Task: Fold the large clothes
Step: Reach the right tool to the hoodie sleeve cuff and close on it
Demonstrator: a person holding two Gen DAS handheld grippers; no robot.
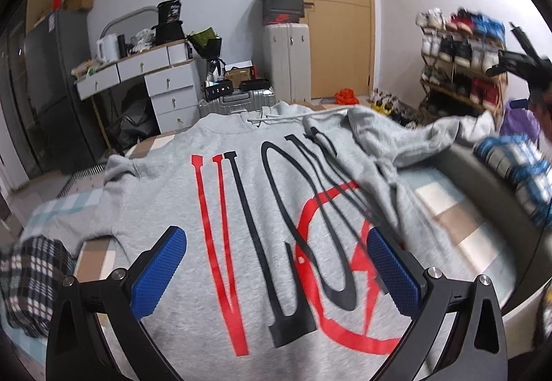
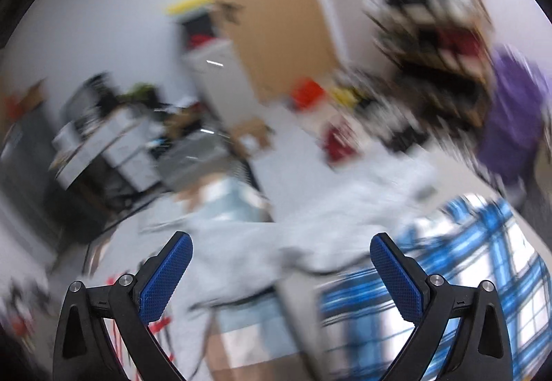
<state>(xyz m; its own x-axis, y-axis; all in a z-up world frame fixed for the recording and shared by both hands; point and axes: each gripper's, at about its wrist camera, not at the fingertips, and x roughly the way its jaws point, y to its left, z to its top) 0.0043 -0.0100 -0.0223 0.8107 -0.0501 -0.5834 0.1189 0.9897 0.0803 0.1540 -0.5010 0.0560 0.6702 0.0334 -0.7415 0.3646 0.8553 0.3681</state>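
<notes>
Above grey hoodie, left gripper spread

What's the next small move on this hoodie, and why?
Probably bring the left gripper down onto the hoodie and pinch its left sleeve: both grippers are open and empty, the right sleeve already lies across the body, and the left one is spread out.

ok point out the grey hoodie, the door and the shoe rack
grey hoodie (image 1: 165, 208), left wrist view, plain fabric left of the red letter
door (image 1: 339, 36), left wrist view, middle of the wooden panel
shoe rack (image 1: 462, 70), left wrist view, middle shelves
</notes>
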